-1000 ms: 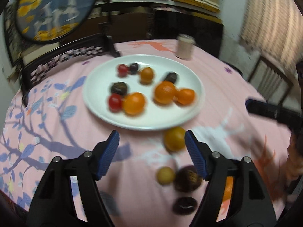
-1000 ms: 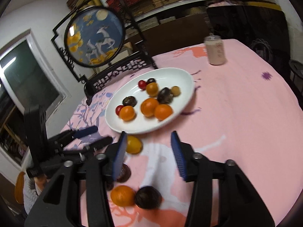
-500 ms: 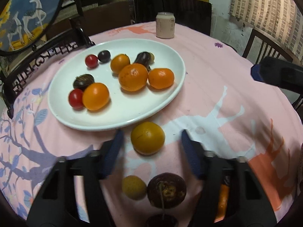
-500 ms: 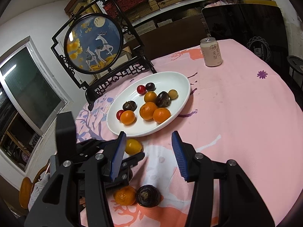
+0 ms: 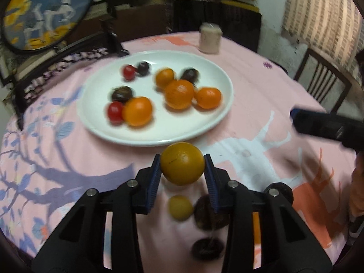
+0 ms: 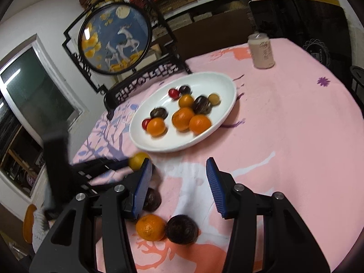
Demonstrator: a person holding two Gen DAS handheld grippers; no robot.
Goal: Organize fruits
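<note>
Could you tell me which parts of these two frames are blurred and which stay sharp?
Left wrist view: the fruits on the white plate and the can are motion-smeared, while the left gripper and its yellow-orange fruit stay sharp. Right wrist view: mostly crisp, though the left gripper is smeared; fisheye bends the edges.

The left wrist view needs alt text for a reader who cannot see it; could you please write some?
The left gripper is shut on a yellow-orange fruit just short of a white plate of oranges and small red and dark fruits. More fruit lies on the pink tablecloth beneath the gripper.
</note>
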